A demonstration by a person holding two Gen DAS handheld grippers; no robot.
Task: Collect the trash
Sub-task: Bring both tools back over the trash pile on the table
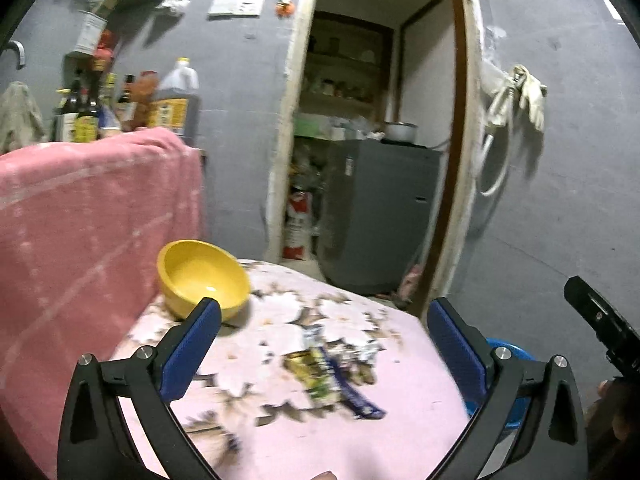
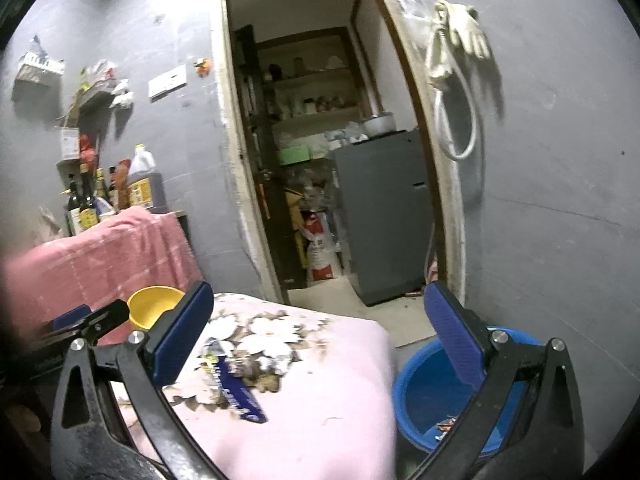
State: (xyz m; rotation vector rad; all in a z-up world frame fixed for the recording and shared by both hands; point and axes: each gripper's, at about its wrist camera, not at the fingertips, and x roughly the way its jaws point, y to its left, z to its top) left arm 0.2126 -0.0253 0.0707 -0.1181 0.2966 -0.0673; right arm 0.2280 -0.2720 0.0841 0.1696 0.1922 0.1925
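A crumpled blue, green and yellow snack wrapper (image 1: 332,372) lies on the pink flowered table cover (image 1: 400,392); it also shows in the right wrist view (image 2: 234,388). My left gripper (image 1: 324,328) is open and empty, above the table with the wrapper between and just beyond its fingers. My right gripper (image 2: 318,328) is open and empty, over the table's right edge. A blue plastic basin (image 2: 424,396) stands on the floor right of the table, with scraps of trash inside; its rim shows in the left wrist view (image 1: 508,346).
A yellow bowl (image 1: 202,280) sits at the table's far left, next to a pink towel (image 1: 88,216) draped over something. Sauce bottles (image 1: 96,108) stand behind. A doorway (image 1: 372,140) opens ahead with a grey cabinet (image 1: 376,216) inside.
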